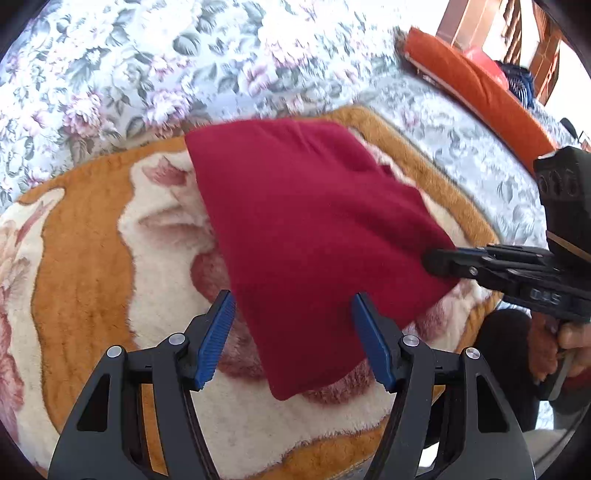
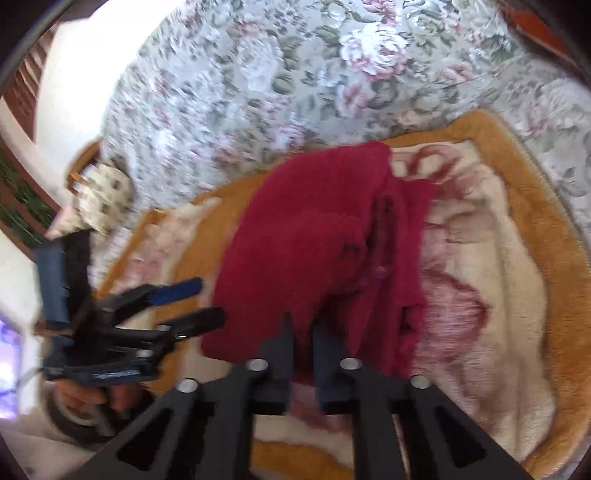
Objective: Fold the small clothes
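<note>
Left gripper (image 1: 293, 332), fingers apart, straddles the red garment (image 1: 314, 236) lying on the plush blanket (image 1: 85, 258); right gripper (image 2: 301, 354), fingers clamped on its edge, likely draws a fold across. Floral bedspread (image 1: 110, 74) beyond.

Bright daylight, both views. Left wrist view: white blow-out at upper right beside the brown wooden frame (image 1: 476, 22); floral grey-and-pink bedspread (image 1: 110, 74) smeared by motion blur, strongest at top. Dark red knitted garment (image 1: 314, 229) fairly sharp, with a soft shadow under its lower edge on the plush orange-and-cream blanket (image 1: 85, 258). Right wrist view: heavy motion blur throughout; overexposed white patch at upper left; the garment's (image 2: 306, 240) folds hold deep shadow. Fisheye bending and a black vignette at all corners.
</note>
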The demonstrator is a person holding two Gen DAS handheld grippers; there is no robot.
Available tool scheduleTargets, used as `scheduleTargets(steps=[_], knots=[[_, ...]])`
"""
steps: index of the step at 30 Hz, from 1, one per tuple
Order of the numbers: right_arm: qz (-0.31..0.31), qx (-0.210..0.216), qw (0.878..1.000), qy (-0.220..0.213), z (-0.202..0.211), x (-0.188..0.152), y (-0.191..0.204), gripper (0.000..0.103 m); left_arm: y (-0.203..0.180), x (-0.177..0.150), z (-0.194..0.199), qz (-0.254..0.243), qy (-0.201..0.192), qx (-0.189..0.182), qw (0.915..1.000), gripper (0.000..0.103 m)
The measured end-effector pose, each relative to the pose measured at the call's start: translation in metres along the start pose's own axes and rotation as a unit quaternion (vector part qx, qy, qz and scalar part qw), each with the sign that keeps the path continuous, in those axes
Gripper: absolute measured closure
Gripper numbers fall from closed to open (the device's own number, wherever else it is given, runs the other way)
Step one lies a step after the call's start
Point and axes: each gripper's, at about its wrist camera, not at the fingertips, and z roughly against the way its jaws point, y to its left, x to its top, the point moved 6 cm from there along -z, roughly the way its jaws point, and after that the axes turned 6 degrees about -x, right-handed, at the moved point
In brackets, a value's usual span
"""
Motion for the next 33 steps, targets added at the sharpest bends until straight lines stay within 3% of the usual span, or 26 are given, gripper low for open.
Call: scheduleTargets(steps=[5, 10, 13, 17, 18, 20, 24, 26, 33], knots=[[-0.058, 0.005, 0.998, 0.029, -0.024, -0.029, -0.022, 0.097, -0.002, -0.015, -0.015, -0.002, 0.026, 0.006, 0.9996, 0.037], [-0.041, 0.004, 0.999, 0.020, 0.003, -0.018, -0.015, 0.095, -0.006, 0.002, 0.009, -0.018, -0.009, 0.017, 0.9996, 0.037], [-0.045, 0.015, 0.998, -0.029, 0.025, 0.009, -0.011, 0.092, -0.006, 0.019, 0.019, -0.017, -0.035, 0.016, 0.9991, 0.037], [-0.028, -0.031, 0.996, -0.084, 0.031, 0.052, -0.007, 0.090, -0.005, 0.036, 0.010, -0.011, -0.037, 0.035, 0.9986, 0.037], [-0.033, -0.046, 0.995, -0.082, 0.022, 0.064, -0.007, 0.090, -0.006, 0.037, 0.007, -0.011, -0.037, 0.037, 0.9986, 0.037], [-0.021, -0.035, 0.996, -0.074, 0.002, 0.080, -0.002, 0.090, -0.005, 0.039, 0.000, -0.008, -0.035, 0.039, 0.9986, 0.037], [-0.005, -0.052, 0.998, -0.023, -0.051, 0.095, -0.012, 0.091, -0.003, 0.036, -0.017, -0.007, -0.024, 0.049, 0.9985, 0.037], [0.003, -0.076, 0.997, -0.007, -0.071, 0.098, -0.027, 0.101, -0.005, 0.036, -0.020, -0.021, -0.029, 0.054, 0.9979, 0.034], [-0.024, -0.050, 0.998, -0.011, -0.082, 0.111, -0.046, 0.103, -0.007, 0.035, -0.025, -0.020, -0.028, 0.057, 0.9977, 0.030]])
